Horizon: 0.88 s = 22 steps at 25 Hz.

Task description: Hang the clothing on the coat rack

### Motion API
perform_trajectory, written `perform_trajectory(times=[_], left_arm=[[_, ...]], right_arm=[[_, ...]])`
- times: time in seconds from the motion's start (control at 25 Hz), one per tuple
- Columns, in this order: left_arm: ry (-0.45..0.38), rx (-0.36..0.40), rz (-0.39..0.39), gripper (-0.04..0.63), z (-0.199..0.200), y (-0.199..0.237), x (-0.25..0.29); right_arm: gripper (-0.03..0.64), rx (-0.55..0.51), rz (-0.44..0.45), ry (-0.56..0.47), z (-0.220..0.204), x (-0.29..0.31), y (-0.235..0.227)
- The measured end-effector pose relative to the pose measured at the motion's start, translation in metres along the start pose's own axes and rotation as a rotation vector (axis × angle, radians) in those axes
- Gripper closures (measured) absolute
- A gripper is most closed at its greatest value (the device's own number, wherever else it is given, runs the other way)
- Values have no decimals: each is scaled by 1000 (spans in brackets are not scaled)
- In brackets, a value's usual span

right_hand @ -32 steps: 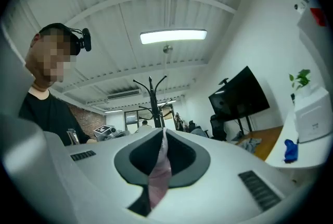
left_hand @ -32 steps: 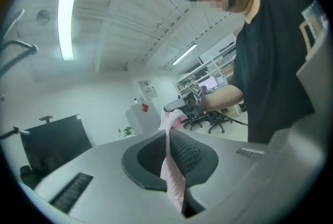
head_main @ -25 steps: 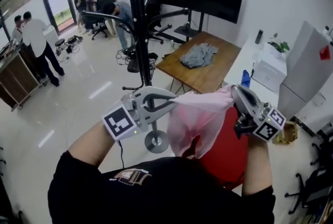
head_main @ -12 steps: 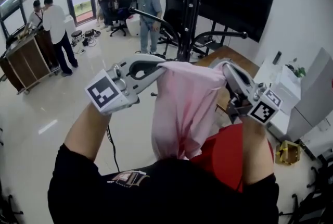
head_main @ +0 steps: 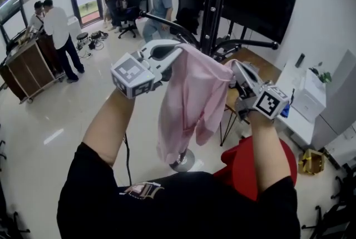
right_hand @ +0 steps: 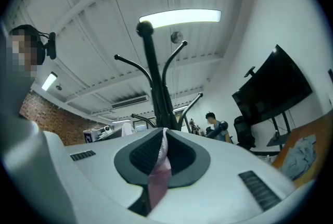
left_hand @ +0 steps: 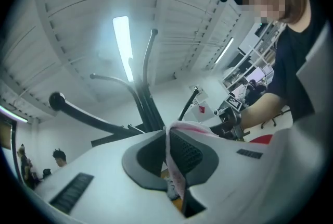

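A pink garment point(head_main: 192, 93) hangs spread between my two grippers in the head view. My left gripper point(head_main: 177, 50) is shut on its upper left edge, and the cloth point(left_hand: 174, 165) shows pinched between the jaws in the left gripper view. My right gripper point(head_main: 233, 68) is shut on the other edge, with pink fabric point(right_hand: 158, 173) squeezed between its pads. The black coat rack point(head_main: 214, 4) stands just behind the garment, its curved arms point(head_main: 167, 22) reaching out at gripper height. The rack's pole point(right_hand: 155, 82) rises straight ahead in the right gripper view.
A red seat point(head_main: 253, 168) sits low at my right. A wooden table point(head_main: 261, 68) and a black screen point(head_main: 261, 4) lie behind the rack. Several people point(head_main: 55, 32) stand at the far left near a wooden cart point(head_main: 25, 68). White units point(head_main: 328, 104) line the right wall.
Both grippers have lifted the pink garment upward and forward toward the rack. The garment now hangs in front of the rack's arms, and my view has tilted up.
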<state>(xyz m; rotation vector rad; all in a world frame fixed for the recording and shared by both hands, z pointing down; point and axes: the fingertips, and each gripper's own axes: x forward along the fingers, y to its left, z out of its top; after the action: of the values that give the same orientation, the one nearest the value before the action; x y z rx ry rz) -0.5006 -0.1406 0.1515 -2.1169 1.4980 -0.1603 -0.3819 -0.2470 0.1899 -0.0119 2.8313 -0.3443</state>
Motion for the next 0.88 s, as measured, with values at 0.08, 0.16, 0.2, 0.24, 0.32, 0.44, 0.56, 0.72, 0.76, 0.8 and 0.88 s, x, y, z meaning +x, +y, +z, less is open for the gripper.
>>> perform_trajectory(times=[0.08,0.16,0.2,0.24,0.32,0.44,0.56,0.72,0.76,0.8,0.88], left_arm=[[18,-75,-5,595,-15,5,13],[37,-147,-16,595,-36,6,21],[41,-174,-32,595,-47,5,23],[41,-196,-53,595,-57,2,24],[46,-241,-90,595,-76,-8,24],[40,-326,-132,595,-93,-29,19],[21,-372,-174,595,-101,-53,15],[-37,-481,-149,595,-103,-74,13],[-58,-511,-129,595,-102,-75,14],[-79,-538,-109,595,-101,-75,15],[-114,-579,-70,595,-102,-74,15]], right_arm=[[609,29,-42,16,-13,3,-19],[609,61,-67,43,-27,6,-29],[609,73,-74,64,-35,7,-33],[607,81,-78,90,-45,7,-36],[607,95,-73,156,-67,6,-39],[603,150,-22,241,-102,2,-30],[600,228,39,266,-128,2,-17],[597,360,91,257,-150,3,-6],[597,383,97,246,-150,3,-5],[594,396,99,235,-150,4,-5],[589,398,97,216,-149,4,-8]])
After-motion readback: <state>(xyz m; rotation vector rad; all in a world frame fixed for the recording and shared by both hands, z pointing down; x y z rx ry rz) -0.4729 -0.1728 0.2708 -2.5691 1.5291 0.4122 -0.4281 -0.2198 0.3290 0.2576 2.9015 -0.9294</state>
